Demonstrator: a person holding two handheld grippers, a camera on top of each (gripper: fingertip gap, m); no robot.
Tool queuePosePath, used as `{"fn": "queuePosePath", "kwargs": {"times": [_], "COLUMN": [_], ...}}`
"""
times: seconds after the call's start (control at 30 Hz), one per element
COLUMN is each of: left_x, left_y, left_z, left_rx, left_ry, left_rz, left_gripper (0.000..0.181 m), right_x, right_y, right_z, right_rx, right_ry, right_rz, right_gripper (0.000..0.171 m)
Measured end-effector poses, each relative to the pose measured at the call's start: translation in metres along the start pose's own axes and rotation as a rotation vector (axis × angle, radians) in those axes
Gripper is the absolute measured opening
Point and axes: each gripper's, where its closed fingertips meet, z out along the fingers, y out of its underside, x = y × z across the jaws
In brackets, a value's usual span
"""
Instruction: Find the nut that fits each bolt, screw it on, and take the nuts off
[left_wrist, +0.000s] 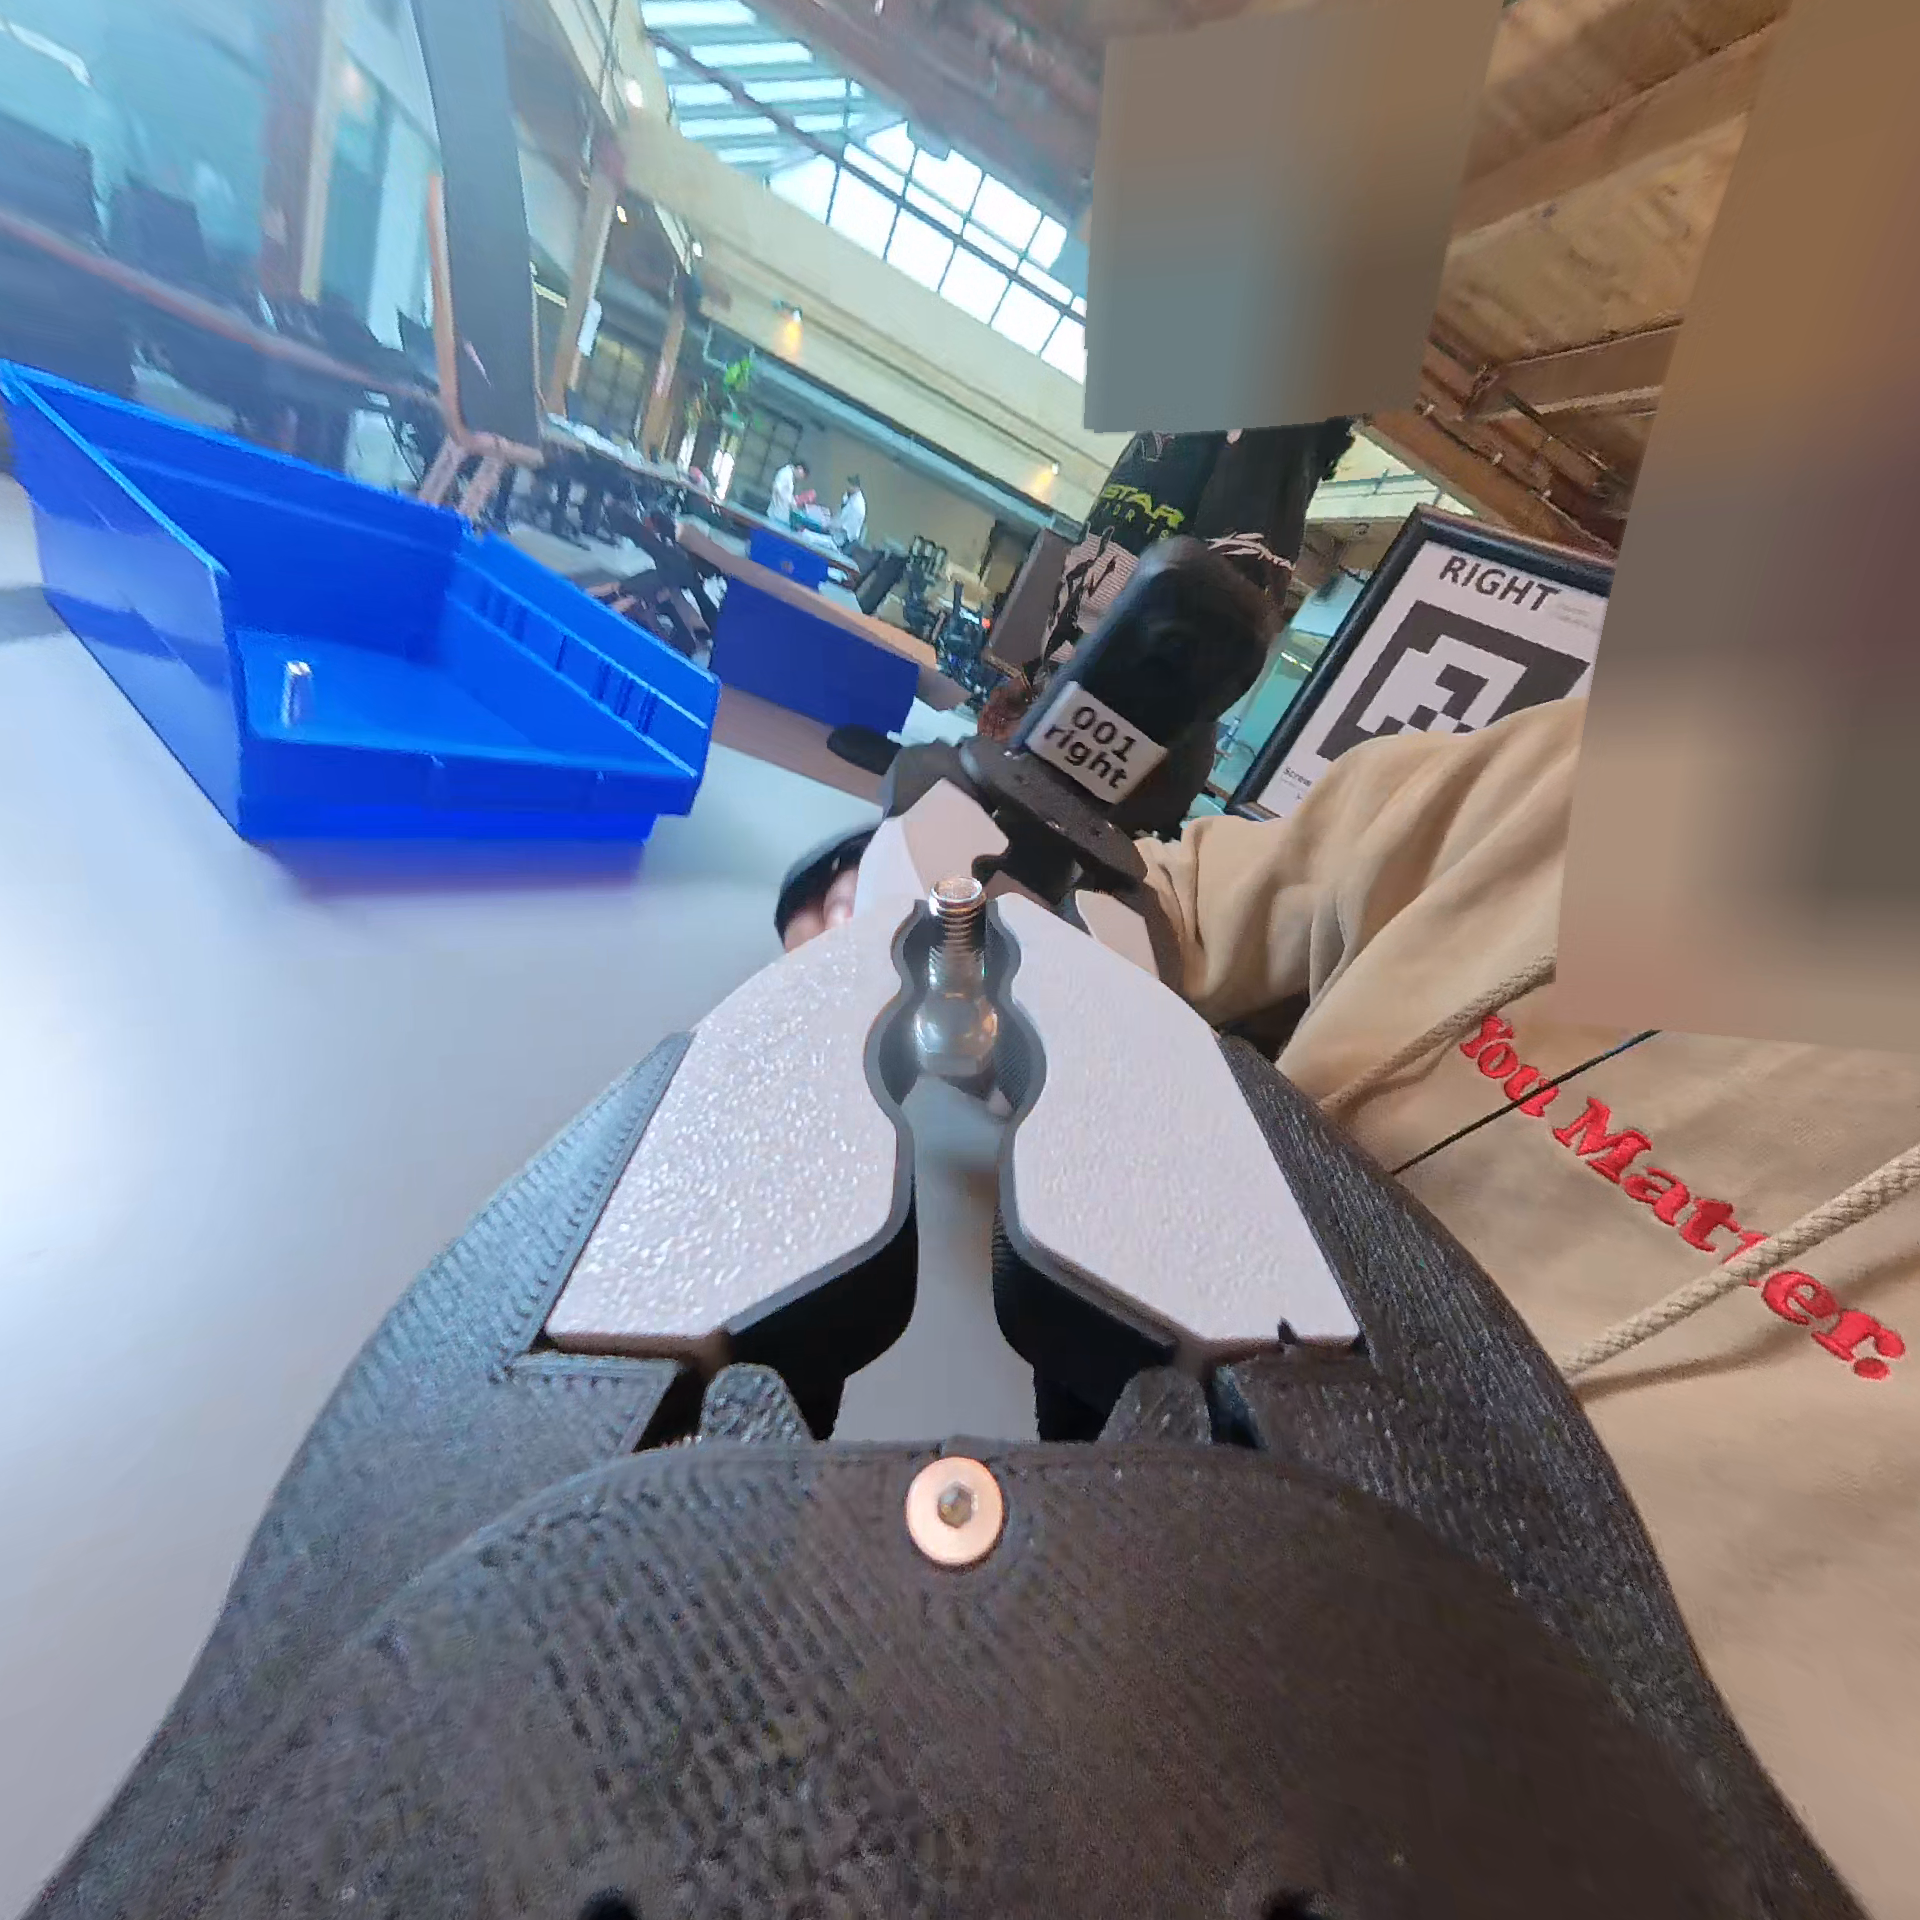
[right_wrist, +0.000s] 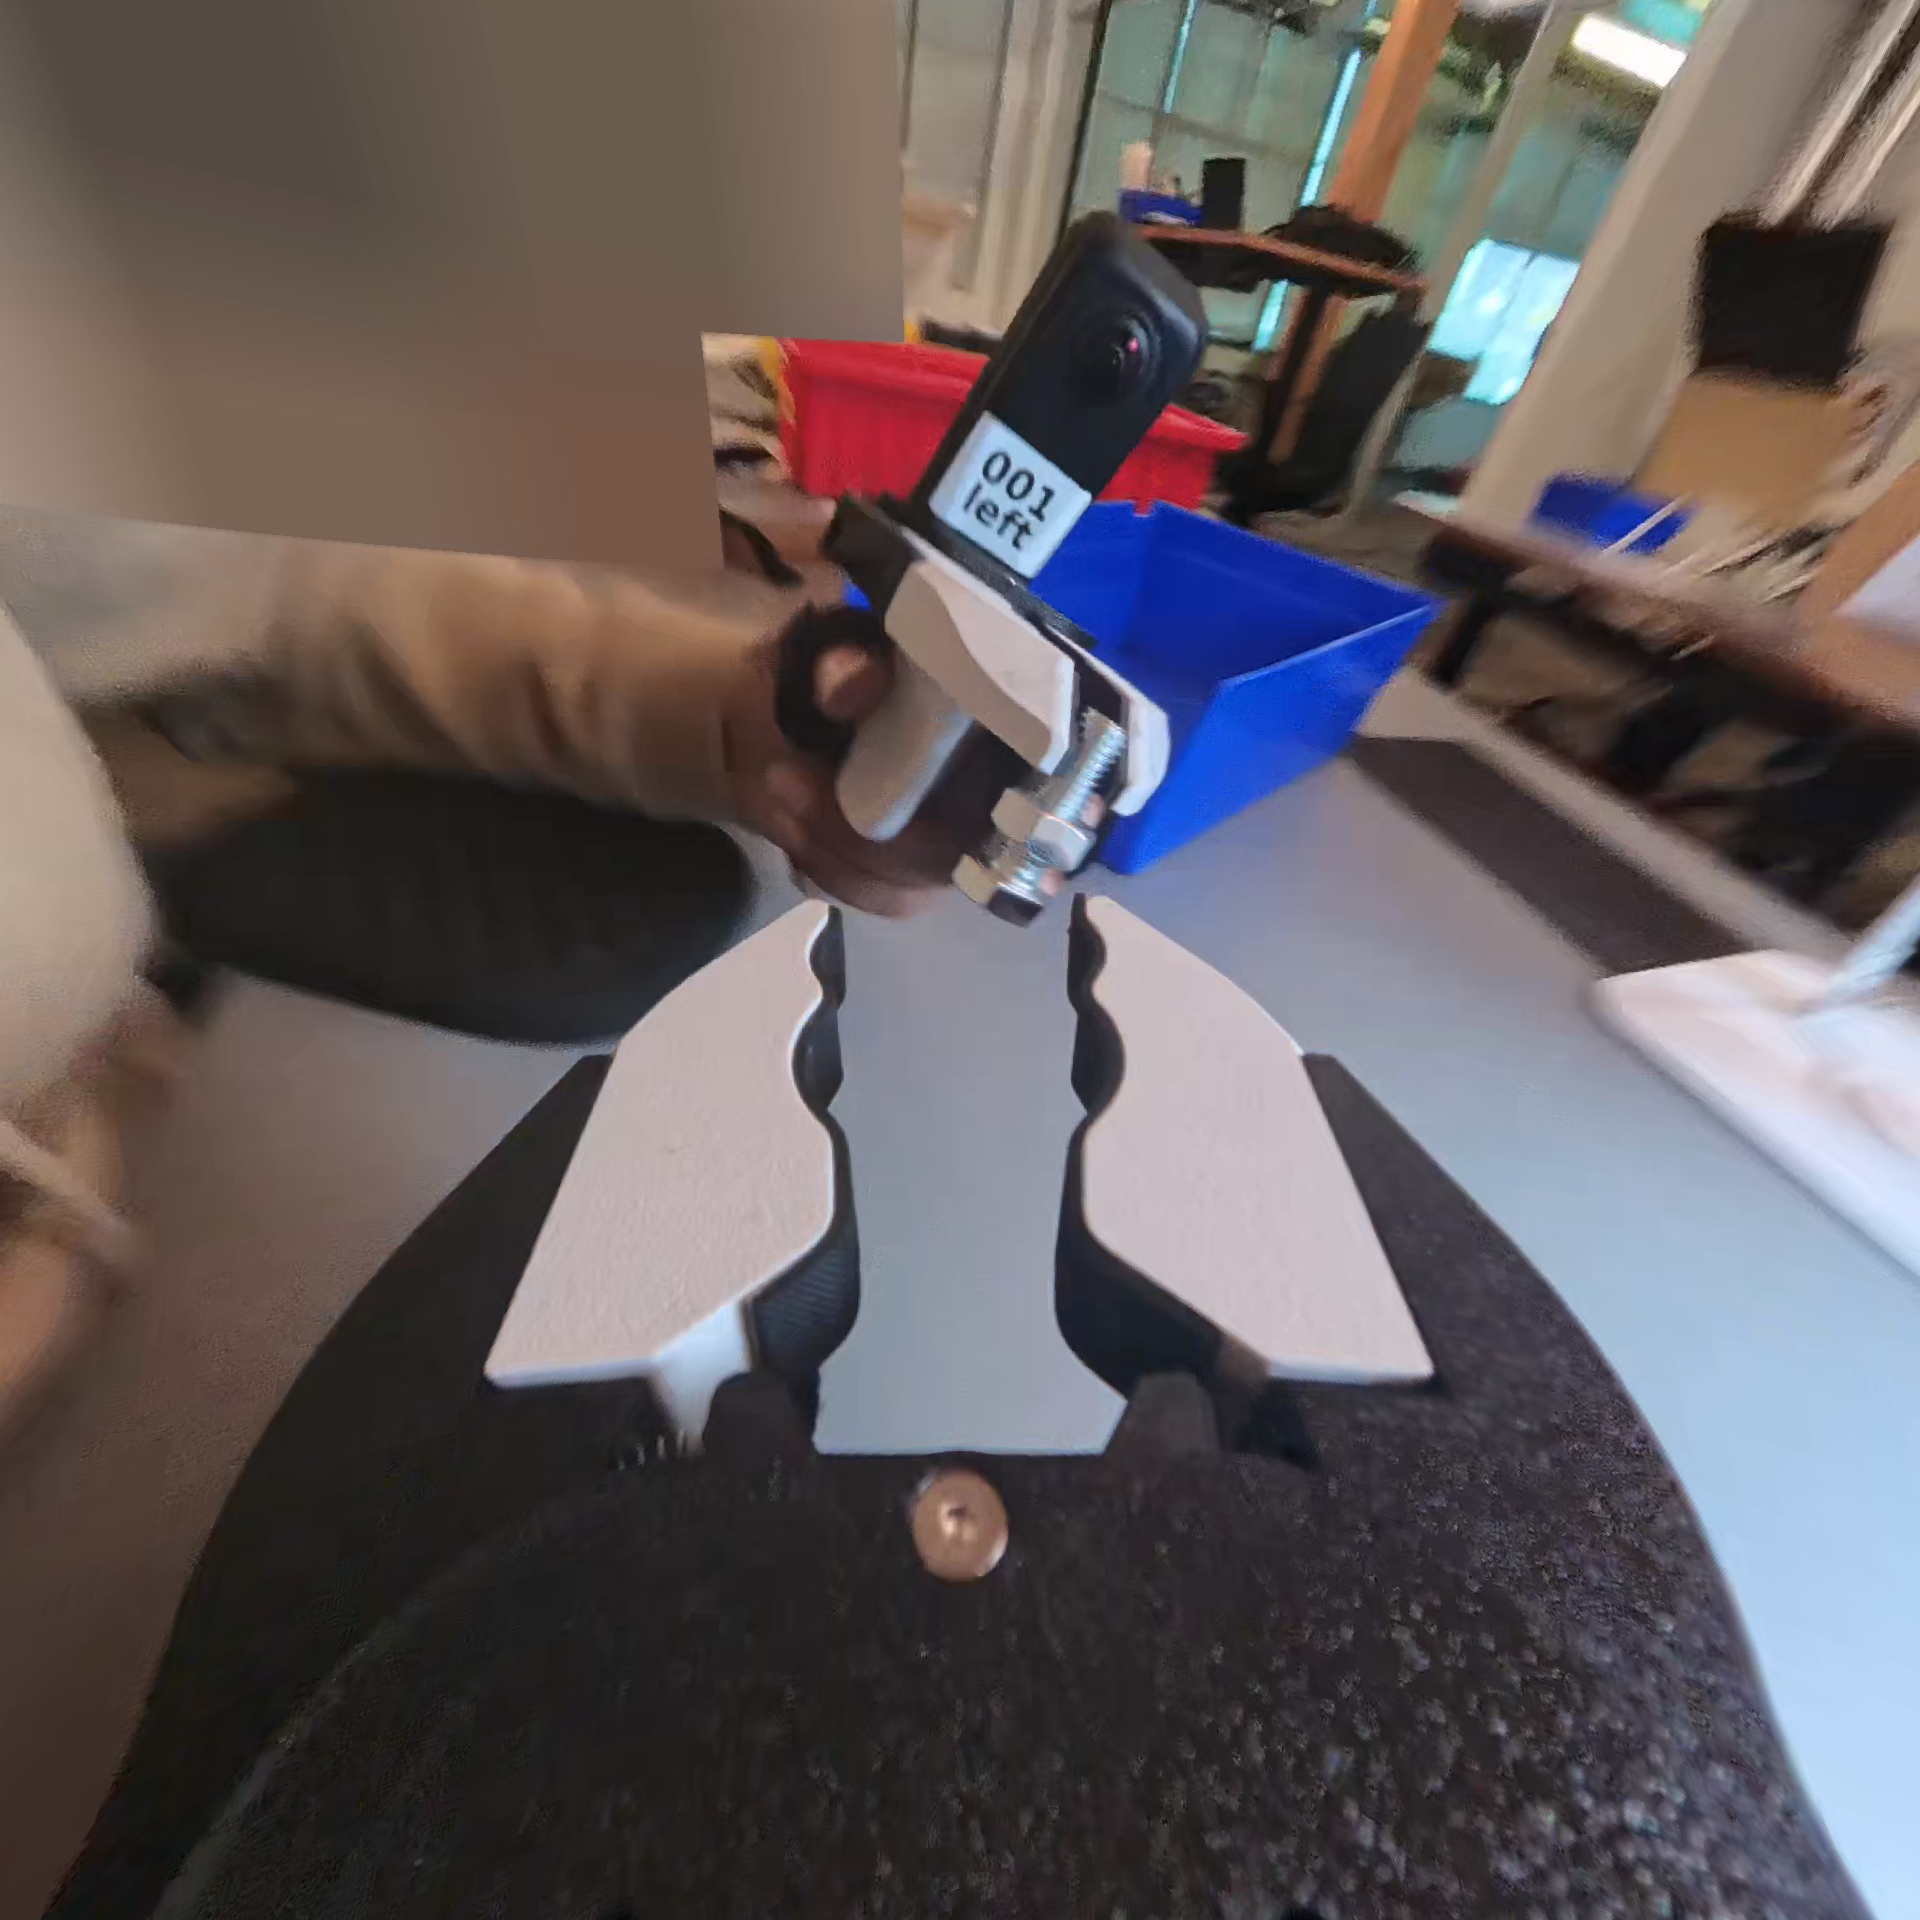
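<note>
My left gripper (left_wrist: 956, 930) is shut on a silver bolt (left_wrist: 953, 997), with the threaded tip sticking out past the fingertips. In the right wrist view, the left gripper (right_wrist: 1110, 744) is held up in a hand and the bolt (right_wrist: 1096, 769) slants down from it. Two hex pieces (right_wrist: 1029, 852) sit on the bolt's lower end; I cannot tell nut from head. My right gripper (right_wrist: 951, 935) is open and empty, its fingertips just below that end and apart from it. It also shows in the left wrist view (left_wrist: 914, 868), just beyond the bolt tip.
A blue bin (left_wrist: 436, 727) stands on the grey table (left_wrist: 260, 1091) at the left, with a loose bolt (left_wrist: 296, 691) inside. The bin (right_wrist: 1278, 675) sits behind the left gripper. A red bin (right_wrist: 862, 416) is farther back. A white base (right_wrist: 1766, 1070) lies at the right. A person in a beige hoodie (left_wrist: 1662, 1351) is close by.
</note>
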Motion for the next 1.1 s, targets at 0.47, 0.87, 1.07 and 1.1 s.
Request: {"fn": "queuePosePath", "kwargs": {"times": [0.47,0.87,1.07,1.1], "left_x": [-0.007,-0.059,-0.067,-0.067], "left_y": [0.006,-0.025,-0.021,-0.02], "left_z": [0.01,-0.029,-0.032,-0.033], "left_rx": [-0.013,0.439,0.478,0.478], "left_ry": [-0.092,-0.111,-0.114,-0.116], "left_rz": [0.024,-0.634,-0.72,-0.722], "left_gripper": [0.009,0.061,0.072,0.072], "right_x": [0.013,0.04,0.044,0.045], "right_y": [0.003,0.02,0.027,0.028], "right_z": [0.007,-0.003,-0.002,-0.002], "right_rx": [0.057,0.1,0.09,0.091], "right_ry": [-0.048,-0.135,-0.149,-0.15], "right_rz": [0.345,0.587,0.637,0.643], "right_gripper": [0.022,0.02,0.02,0.02]}}
